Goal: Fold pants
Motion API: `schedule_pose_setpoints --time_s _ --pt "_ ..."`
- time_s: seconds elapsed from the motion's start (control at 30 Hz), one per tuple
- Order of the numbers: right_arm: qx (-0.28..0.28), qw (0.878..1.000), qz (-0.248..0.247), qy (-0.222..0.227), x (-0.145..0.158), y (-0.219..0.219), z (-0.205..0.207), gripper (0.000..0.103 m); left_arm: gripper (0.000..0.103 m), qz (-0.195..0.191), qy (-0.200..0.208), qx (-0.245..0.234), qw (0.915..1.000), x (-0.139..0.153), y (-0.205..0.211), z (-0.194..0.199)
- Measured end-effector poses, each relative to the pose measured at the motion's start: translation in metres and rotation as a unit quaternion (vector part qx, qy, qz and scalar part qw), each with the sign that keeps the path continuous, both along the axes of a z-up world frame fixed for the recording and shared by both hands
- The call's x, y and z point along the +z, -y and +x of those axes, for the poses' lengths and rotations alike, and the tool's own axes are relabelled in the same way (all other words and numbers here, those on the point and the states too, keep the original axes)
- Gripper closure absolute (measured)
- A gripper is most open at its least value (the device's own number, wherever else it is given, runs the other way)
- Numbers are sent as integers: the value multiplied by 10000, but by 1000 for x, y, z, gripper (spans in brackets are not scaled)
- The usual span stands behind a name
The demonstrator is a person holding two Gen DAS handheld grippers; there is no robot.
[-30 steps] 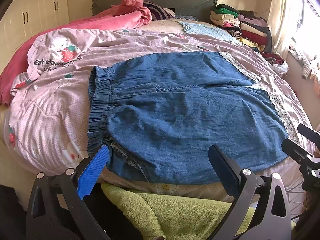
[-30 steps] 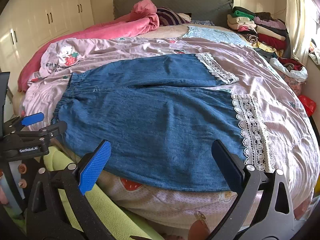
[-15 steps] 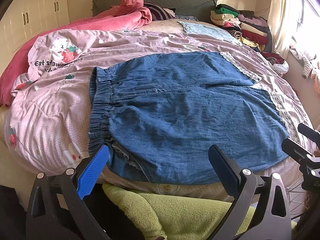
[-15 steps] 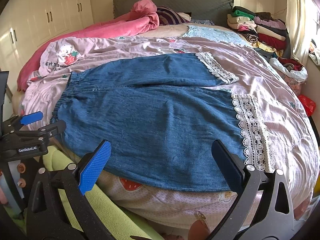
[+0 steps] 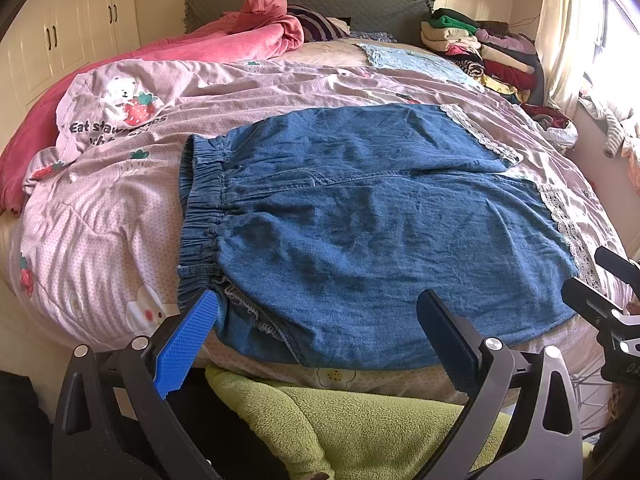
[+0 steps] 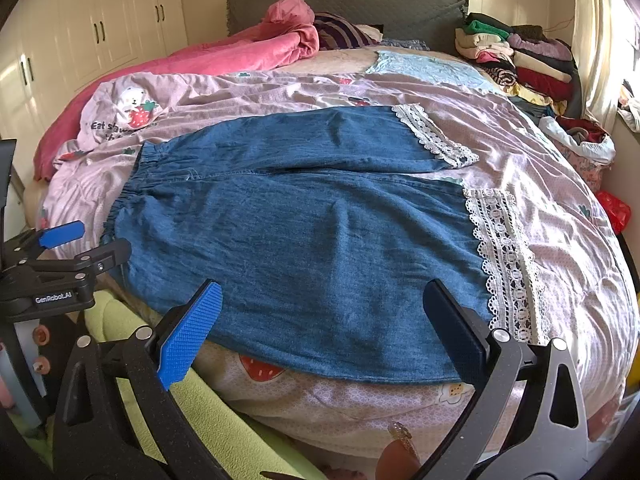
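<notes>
Denim is what fills both my views: the pants (image 5: 360,224) lie spread flat across the near half of the bed, waistband (image 5: 200,216) toward my left, the two lace-trimmed cuffs (image 6: 504,256) toward my right, one leg nearer me and the other beyond it. I read this as the very start of the fold, with nothing doubled over yet. My left gripper (image 5: 316,332) hangs at the near edge by the waistband corner, its fingers wide apart and holding nothing; my right gripper (image 6: 320,320) hangs over the near leg close to the lace hem, fingers likewise spread and empty. The next move, as I judge it, calls for each gripper to pinch the near edge, one at the waist end and one at the cuff end, and carry the near leg over onto the far one, keeping the two ends level so the seams meet. The cloth looks soft and may sag between the grips. Under the pants is a pink quilt (image 5: 100,208) printed with strawberries and a bear, a bit rumpled, so a poor surface for sliding. A pink blanket (image 6: 240,56) is bunched by the grey headboard (image 6: 400,4), folded clothes (image 6: 520,56) are stacked at the far right corner, cream wardrobes (image 6: 100,32) line the left wall, and something green and fleecy (image 5: 360,416) sits just below the bed edge.
</notes>
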State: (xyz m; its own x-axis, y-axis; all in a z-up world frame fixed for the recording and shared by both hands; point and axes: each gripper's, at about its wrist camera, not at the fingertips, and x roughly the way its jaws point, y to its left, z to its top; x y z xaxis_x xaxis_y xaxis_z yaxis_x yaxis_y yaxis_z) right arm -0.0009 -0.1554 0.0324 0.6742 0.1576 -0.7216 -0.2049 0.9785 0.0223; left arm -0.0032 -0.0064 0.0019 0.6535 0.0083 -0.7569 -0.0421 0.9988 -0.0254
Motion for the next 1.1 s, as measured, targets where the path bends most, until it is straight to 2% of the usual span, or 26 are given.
schedule_pose_setpoints --time_s 0.8,1.1 --pt "86 10000 -33 -5 -5 -8 5 8 4 -46 -49 76 9999 -2 -13 7" --pt "367 9993 5 -24 5 -27 43 8 4 -113 -104 391 9991 -1 -43 29"
